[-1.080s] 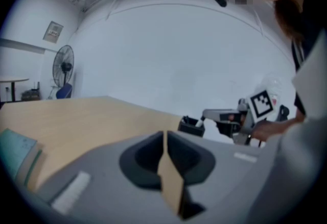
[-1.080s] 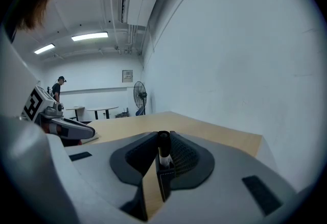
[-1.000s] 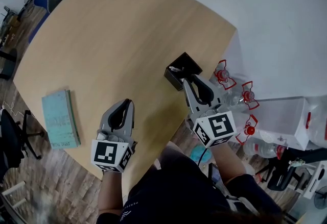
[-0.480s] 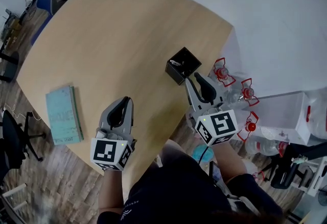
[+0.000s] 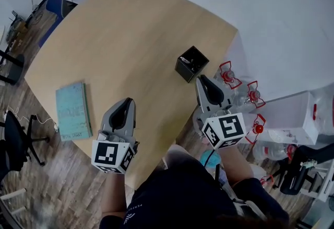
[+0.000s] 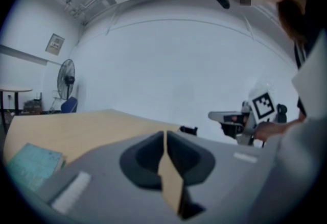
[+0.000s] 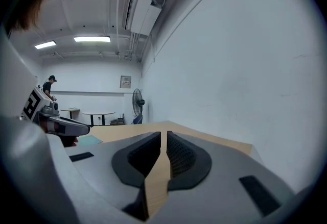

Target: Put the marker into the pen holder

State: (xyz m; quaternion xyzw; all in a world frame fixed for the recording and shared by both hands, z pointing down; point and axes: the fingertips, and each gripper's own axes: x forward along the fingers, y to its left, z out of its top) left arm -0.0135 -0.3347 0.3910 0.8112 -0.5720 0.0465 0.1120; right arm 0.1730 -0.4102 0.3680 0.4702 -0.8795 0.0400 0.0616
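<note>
- The right gripper's (image 7: 164, 136) fingers are closing. Only a thin slit is left, and nothing is between them.
- The left gripper's (image 6: 165, 135) fingers sit together, also empty.
- Both grippers hang at the near edge of the bench (image 5: 130, 40). The right one's tips point toward the holder (image 5: 191, 63) and are near it but not touching.
- No marker shows in either gripper or on the bench. The holder's inside is too dark to make one out, but that is the likeliest place for it.
- A book (image 5: 72, 111) lies flat on the bench, left of the left gripper and apart from it.
- My judgement is that the drop looks done. If the marker is indeed inside, all that remains is to draw the 2 grippers clear.
</note>
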